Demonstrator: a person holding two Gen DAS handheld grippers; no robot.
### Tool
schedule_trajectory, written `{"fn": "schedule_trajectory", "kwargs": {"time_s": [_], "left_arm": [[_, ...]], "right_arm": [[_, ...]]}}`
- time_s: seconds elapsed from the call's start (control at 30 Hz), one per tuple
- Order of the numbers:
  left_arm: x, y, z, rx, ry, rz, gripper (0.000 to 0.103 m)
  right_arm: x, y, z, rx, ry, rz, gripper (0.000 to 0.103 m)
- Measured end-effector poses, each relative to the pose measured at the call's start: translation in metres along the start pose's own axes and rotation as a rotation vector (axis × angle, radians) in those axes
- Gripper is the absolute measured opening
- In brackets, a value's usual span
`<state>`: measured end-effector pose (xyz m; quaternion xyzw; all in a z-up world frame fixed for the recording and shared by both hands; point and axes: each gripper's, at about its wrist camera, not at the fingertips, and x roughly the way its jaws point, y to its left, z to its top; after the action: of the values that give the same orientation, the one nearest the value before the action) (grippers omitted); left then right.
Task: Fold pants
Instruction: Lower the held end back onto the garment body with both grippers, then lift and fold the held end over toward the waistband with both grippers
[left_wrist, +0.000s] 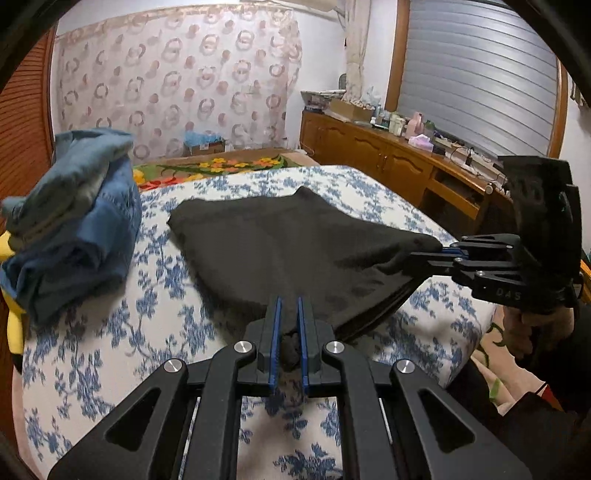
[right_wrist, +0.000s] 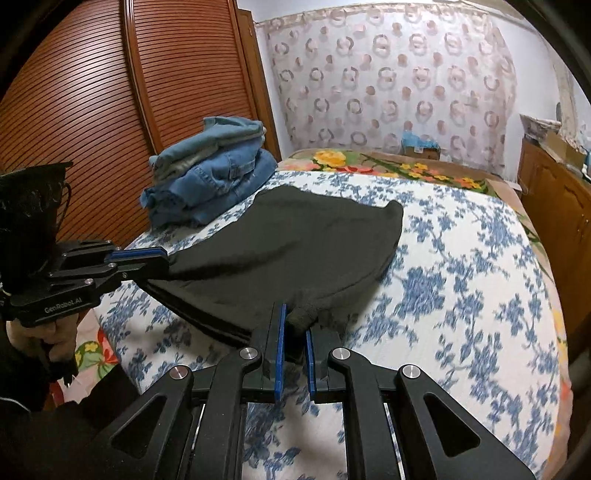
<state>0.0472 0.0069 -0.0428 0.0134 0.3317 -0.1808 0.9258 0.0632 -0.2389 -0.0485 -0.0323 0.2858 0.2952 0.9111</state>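
Note:
Black pants (left_wrist: 277, 243) lie folded on the blue-flowered bedspread (left_wrist: 110, 350), their near edge lifted and stretched between both grippers. My left gripper (left_wrist: 289, 302) is shut on a bunched bit of that black edge at the bottom of the left wrist view. At the right of that view, my right gripper (left_wrist: 441, 252) pinches the pants' other near corner. In the right wrist view the right gripper (right_wrist: 295, 319) is shut on a fold of the pants (right_wrist: 295, 240), and the left gripper (right_wrist: 162, 258) grips the corner at the left.
A pile of folded blue jeans (left_wrist: 74, 229) (right_wrist: 214, 177) sits on the bed just left of the pants. A slatted wooden wardrobe door (right_wrist: 92, 92) stands behind it. A cluttered wooden sideboard (left_wrist: 388, 155) runs along the right. A hand (left_wrist: 524, 332) holds the right gripper.

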Motion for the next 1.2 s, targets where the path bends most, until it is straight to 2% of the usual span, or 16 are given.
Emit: {"fn": "schedule_trajectory", "kwargs": {"time_s": [0.33,0.8,1.2], "left_arm": [[0.006,0.001,-0.023,-0.015,0.033,-0.008,0.010],[0.009,-0.006,-0.039,-0.019,0.058,-0.018,0.010],[-0.021,-0.018,-0.044,-0.014,0.034,-0.052,0.010]], "right_arm": [[0.001,0.011,-0.023,0.001,0.051,-0.003,0.009],[0.000,0.009,-0.035,0.052,0.062,0.011,0.009],[-0.023,0.017,-0.043,0.058,0.052,0.018,0.009]]}}
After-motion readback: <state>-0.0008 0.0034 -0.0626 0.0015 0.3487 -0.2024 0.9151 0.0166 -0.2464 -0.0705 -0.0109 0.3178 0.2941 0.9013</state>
